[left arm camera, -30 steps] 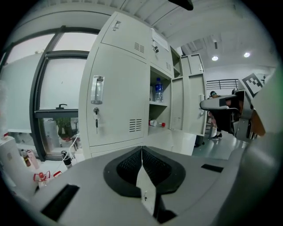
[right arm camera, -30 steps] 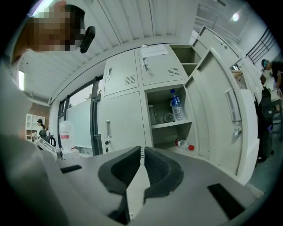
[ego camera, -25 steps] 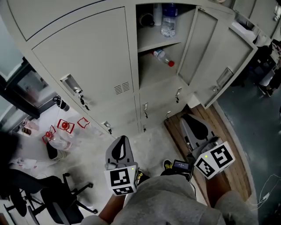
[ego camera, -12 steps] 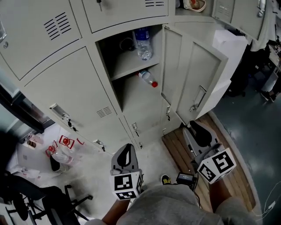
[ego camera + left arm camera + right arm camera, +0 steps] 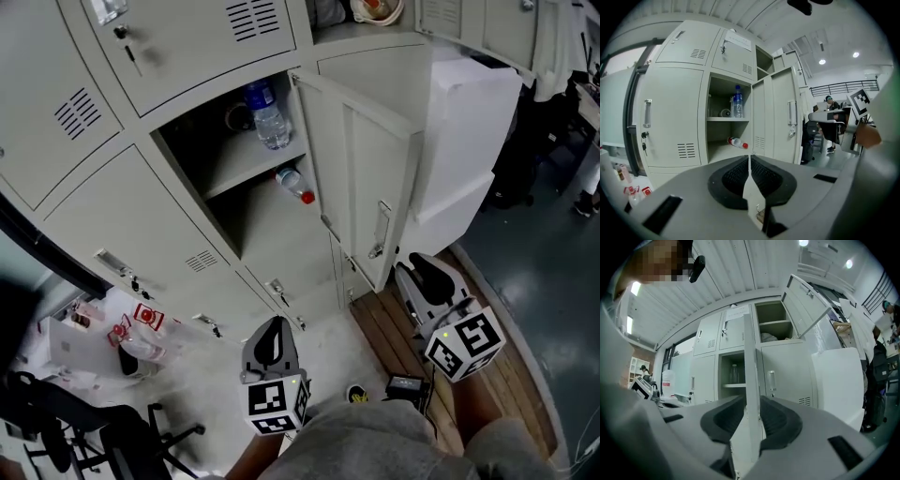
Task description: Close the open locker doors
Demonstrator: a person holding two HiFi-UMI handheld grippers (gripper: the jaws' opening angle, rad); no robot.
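They're going for the door [image 5: 370, 178], right tongs [image 5: 750, 401] just opened around its edge, left tongs [image 5: 749, 161] pinched together, probably needing a push next.

Both hands are held low out front, side by side, well apart. The left gripper [image 5: 273, 326] has its fingers [image 5: 733, 176] squeezed right together, empty. The right gripper [image 5: 424, 269] has its fingers [image 5: 780, 420] apart; they've just been opening, nothing pinched between them.
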